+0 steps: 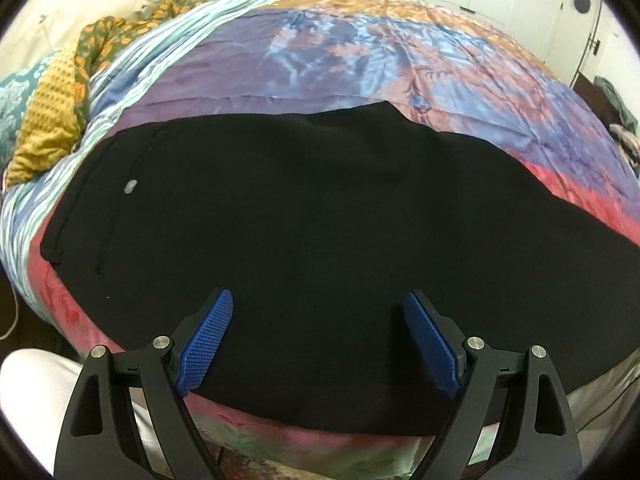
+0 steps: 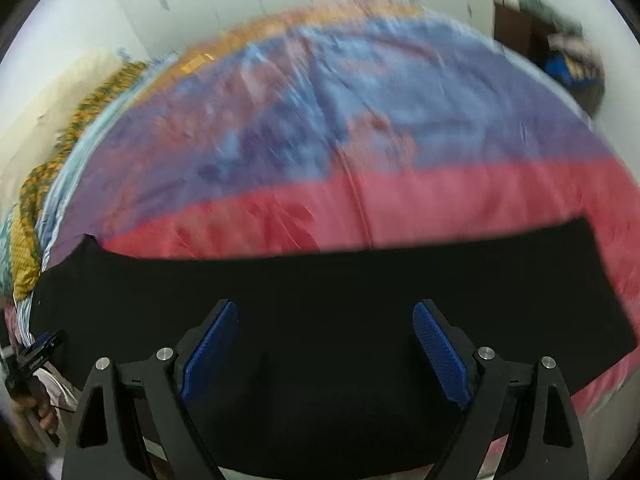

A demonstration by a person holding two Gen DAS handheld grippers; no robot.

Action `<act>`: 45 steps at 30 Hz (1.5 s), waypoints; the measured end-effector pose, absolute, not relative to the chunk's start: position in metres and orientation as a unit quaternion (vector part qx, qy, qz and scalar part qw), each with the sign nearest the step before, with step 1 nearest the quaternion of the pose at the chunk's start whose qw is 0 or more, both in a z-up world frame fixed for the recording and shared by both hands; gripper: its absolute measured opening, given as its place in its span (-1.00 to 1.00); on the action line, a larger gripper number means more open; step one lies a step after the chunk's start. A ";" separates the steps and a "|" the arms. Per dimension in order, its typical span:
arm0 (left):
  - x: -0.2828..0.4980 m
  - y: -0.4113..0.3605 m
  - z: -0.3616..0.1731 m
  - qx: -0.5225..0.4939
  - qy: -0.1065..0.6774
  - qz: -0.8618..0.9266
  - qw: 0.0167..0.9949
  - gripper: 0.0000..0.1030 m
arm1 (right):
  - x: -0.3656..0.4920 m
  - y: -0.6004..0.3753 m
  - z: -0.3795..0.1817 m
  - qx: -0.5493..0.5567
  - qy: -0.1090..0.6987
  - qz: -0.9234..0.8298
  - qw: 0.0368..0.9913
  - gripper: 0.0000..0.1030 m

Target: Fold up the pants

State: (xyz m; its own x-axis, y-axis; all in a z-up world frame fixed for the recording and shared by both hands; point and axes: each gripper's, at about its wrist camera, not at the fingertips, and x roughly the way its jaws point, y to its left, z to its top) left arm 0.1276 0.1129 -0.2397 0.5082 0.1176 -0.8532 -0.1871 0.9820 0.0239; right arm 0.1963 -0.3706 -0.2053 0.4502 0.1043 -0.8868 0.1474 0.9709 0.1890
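Left wrist view: the left tongs (image 1: pixel 318 312) stand wide, blue pads apart with nothing pinched between them, hovering over the near edge of the black pants (image 1: pixel 280 220). The pants lie flat on the bed (image 1: pixel 360 60), spread ahead of and to both sides of the tongs; the waistband end with a small grey tag (image 1: pixel 130 187) lies ahead and to the left, and the legs run off to the right. A mustard knitted blanket (image 1: pixel 44 140) is bunched well off to the left, apart from the pants. No containers show here.

Right wrist view: this picture is smeared by motion. The right tongs (image 2: pixel 326 320) are also wide and empty, poised above the leg part of the pants (image 2: pixel 320 288), whose hem end (image 2: pixel 592 272) lies to the right of the tongs. The left gripper (image 2: pixel 40 350) shows at the far left, beside the waist end. Far off, beyond the bed to the upper right, is a dark piece of furniture (image 2: pixel 516 28) with a blurred heap beside it; I cannot tell what it holds.

Risks, as I judge them: the cloth is thick and black, so the layers are hard to tell apart, and a pinch may catch only the top layer, leaving the fold skewed. A fast approach could push the pants into wrinkles or drag the slippery bedcover along with them.
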 end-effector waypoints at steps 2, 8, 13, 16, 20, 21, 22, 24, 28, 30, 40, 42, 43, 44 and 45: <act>0.128 0.112 -0.241 -0.031 0.490 0.091 0.866 0.73 | 0.195 -0.391 -0.216 0.139 0.542 -0.035 0.828 0.73; 0.128 0.107 -0.244 -0.019 0.492 0.094 0.865 0.74 | 0.186 -0.461 -0.222 0.177 0.552 -0.091 0.810 0.73; 0.128 0.107 -0.245 -0.019 0.493 0.094 0.865 0.74 | 0.179 -0.499 -0.215 0.197 0.546 -0.126 0.804 0.73; 0.128 0.107 -0.245 -0.018 0.493 0.093 0.865 0.75 | 0.175 -0.508 -0.206 0.193 0.536 -0.140 0.810 0.73; 0.129 0.107 -0.246 -0.020 0.494 0.094 0.864 0.77 | 0.170 -0.498 -0.187 0.169 0.518 -0.120 0.830 0.73; 0.128 0.107 -0.247 -0.019 0.494 0.094 0.864 0.77 | 0.170 -0.491 -0.183 0.157 0.517 -0.105 0.835 0.73; 0.129 0.106 -0.247 -0.019 0.494 0.094 0.864 0.77 | 0.169 -0.484 -0.181 0.146 0.518 -0.086 0.839 0.73; 0.129 0.106 -0.247 -0.017 0.494 0.094 0.864 0.77 | 0.168 -0.472 -0.180 0.130 0.528 -0.041 0.838 0.73; 0.128 0.107 -0.247 -0.018 0.494 0.093 0.864 0.77 | 0.166 -0.465 -0.193 0.119 0.555 0.013 0.823 0.73; 0.128 0.106 -0.247 -0.018 0.494 0.093 0.864 0.77 | 0.166 -0.468 -0.203 0.113 0.570 0.018 0.813 0.73; 0.128 0.106 -0.247 -0.016 0.494 0.094 0.864 0.78 | 0.172 -0.515 -0.217 0.098 0.582 -0.029 0.807 0.70; 0.128 0.106 -0.247 -0.015 0.494 0.094 0.864 0.78 | 0.174 -0.515 -0.219 0.088 0.584 -0.029 0.807 0.67; 0.128 0.106 -0.247 -0.015 0.494 0.094 0.864 0.78 | 0.175 -0.515 -0.218 0.082 0.583 -0.031 0.807 0.67; 0.128 0.106 -0.247 -0.015 0.494 0.093 0.864 0.78 | 0.178 -0.515 -0.218 0.074 0.583 -0.037 0.808 0.67; 0.128 0.106 -0.247 -0.015 0.494 0.093 0.864 0.78 | 0.179 -0.517 -0.214 0.058 0.581 -0.052 0.810 0.66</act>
